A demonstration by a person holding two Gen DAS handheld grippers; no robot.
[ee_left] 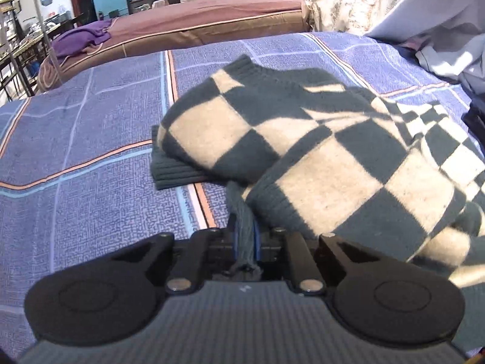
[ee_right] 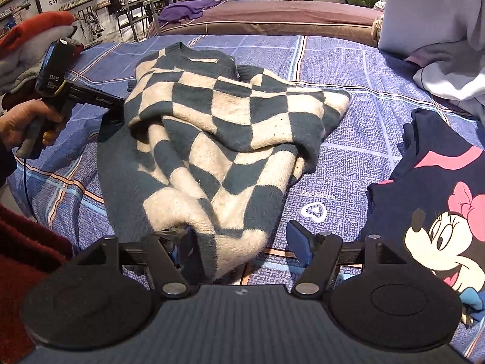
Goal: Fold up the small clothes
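Observation:
A small checkered sweater (ee_right: pixel 218 139), dark teal and cream, lies bunched and partly folded on the blue patterned bedspread (ee_right: pixel 348 127). In the left wrist view the sweater (ee_left: pixel 318 151) fills the middle and right. My left gripper (ee_left: pixel 245 239) is shut on a dark teal edge of the sweater. In the right wrist view the left gripper's body (ee_right: pixel 88 97) reaches in at the sweater's left side. My right gripper (ee_right: pixel 242 242) is open at the near end of the sweater, with cloth lying between its fingers.
A dark navy Minnie Mouse garment (ee_right: pixel 439 212) lies on the bed to the right. A pale grey cloth pile (ee_right: pixel 439 45) sits at the far right. Red and grey clothes (ee_right: pixel 33 39) are stacked at the left. A brown mattress (ee_right: pixel 272 15) lies behind the bed.

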